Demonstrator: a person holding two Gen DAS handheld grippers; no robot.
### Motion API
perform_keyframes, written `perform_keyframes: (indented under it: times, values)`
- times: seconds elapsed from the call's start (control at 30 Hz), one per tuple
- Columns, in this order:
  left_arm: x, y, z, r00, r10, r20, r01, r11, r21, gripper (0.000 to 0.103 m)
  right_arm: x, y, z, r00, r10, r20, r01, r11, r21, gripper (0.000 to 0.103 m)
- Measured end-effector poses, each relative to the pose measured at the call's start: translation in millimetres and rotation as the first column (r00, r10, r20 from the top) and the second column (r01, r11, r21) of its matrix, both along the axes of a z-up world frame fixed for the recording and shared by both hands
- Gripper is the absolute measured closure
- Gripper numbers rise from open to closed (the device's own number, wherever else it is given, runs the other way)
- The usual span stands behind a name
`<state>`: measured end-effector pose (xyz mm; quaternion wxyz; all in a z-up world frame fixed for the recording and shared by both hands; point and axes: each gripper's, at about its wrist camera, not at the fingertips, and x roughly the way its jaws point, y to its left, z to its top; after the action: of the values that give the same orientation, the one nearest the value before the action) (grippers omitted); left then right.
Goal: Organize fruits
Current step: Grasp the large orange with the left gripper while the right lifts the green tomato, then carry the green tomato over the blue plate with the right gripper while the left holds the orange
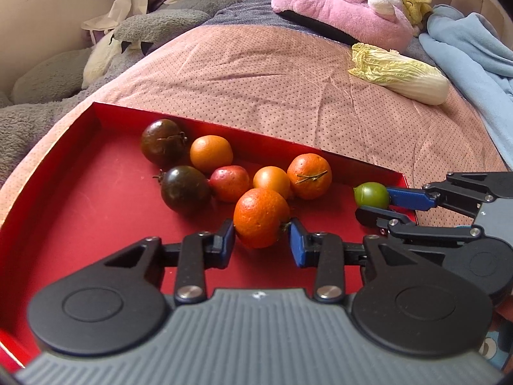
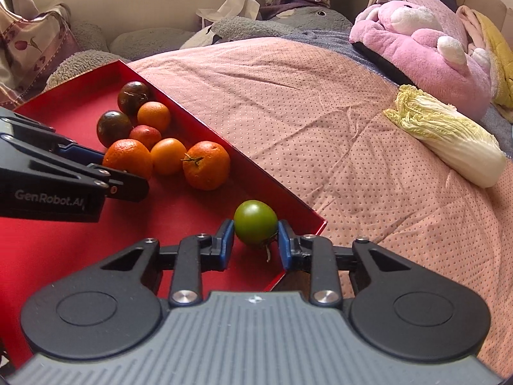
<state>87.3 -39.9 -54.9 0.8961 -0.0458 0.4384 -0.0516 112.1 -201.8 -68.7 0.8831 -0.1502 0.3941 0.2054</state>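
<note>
Left tongs (image 1: 262,235) bracket a round, pebbly-skinned orange tangerine (image 1: 261,217) dead ahead, blue pads touching both flanks; clenched on it, by the look. It rests on the floor of the shallow red cardboard tray (image 1: 96,211), nearest of a cluster of 7 fruits.

Right tongs (image 2: 255,239) likewise grip a smooth green tomato (image 2: 255,226), stem trailing down, near the tray's corner. Green tomato lies to the right of the left tongs, apart from the cluster.
</note>
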Motion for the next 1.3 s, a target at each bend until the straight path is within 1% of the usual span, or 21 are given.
perform_keyframes:
  times: [0.17, 0.4, 0.6, 0.8, 1.07, 1.3]
  values:
    - [-4.4, 2.3, 5.8, 0.999, 0.012, 0.039, -0.012, 1.0, 0.019, 0.064, -34.2, 2.2, 17.5, 1.0, 0.005, -0.008, -0.004, 0.995, 0.095, 0.069]
    - [-13.5, 6.5, 11.1, 0.997, 0.025, 0.066, -0.028, 0.999, 0.039, 0.064, -79.5, 4.1, 30.6, 1.0, 0.014, -0.021, -0.01, 0.986, 0.166, 0.069]
    - [-22.0, 8.7, 13.0, 0.997, 0.033, 0.073, -0.037, 0.998, 0.055, 0.064, -106.8, 2.5, 32.8, 0.999, 0.024, -0.036, -0.018, 0.986, 0.167, 0.069]
    - [-29.2, 8.3, 16.2, 0.996, 0.031, 0.085, -0.037, 0.997, 0.061, 0.064, -123.7, 3.7, 39.0, 0.999, 0.038, -0.035, -0.031, 0.984, 0.176, 0.069]
    - [-34.6, 4.0, 19.1, 0.995, 0.019, 0.099, -0.026, 0.998, 0.066, 0.064, -131.9, 8.9, 48.4, 0.998, 0.058, -0.02, -0.053, 0.981, 0.185, 0.069]
    - [-35.8, -0.3, 18.1, 0.995, 0.01, 0.097, -0.017, 0.997, 0.075, 0.064, -135.7, 8.3, 46.2, 0.998, 0.061, -0.028, -0.054, 0.978, 0.2, 0.069]
